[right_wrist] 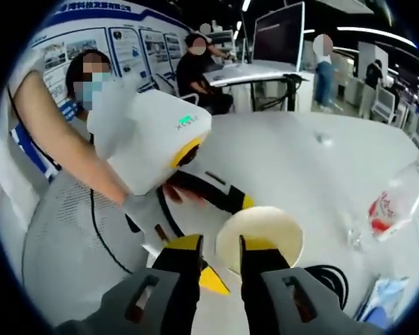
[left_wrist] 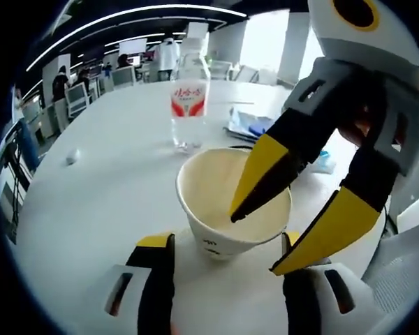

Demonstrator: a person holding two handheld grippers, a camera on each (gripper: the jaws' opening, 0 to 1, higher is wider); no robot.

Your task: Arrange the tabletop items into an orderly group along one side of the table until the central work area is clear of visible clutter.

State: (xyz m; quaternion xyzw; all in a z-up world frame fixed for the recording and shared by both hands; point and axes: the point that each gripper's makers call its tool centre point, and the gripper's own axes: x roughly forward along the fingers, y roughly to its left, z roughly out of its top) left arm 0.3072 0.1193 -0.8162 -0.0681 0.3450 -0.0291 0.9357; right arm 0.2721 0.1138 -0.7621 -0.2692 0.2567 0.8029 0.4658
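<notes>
Near table (left_wrist: 91,209) edge: paper cup (left_wrist: 232,202) upright, water bottle (left_wrist: 188,105) just behind. Right gripper (left_wrist: 265,241) pinches cup rim, one jaw inside. Left gripper (left_wrist: 227,244) open, straddling cup base. Step: relocating cup. Next: carry it beside bottle, release.

The lower part of the paper cup (left_wrist: 232,202) is hidden behind the left tongs (left_wrist: 225,246), the bottle (right_wrist: 394,202) is cut off by the edge in the right gripper view, and the small pale thing (left_wrist: 72,156) far on the surface (left_wrist: 105,209) is too small to tell.
</notes>
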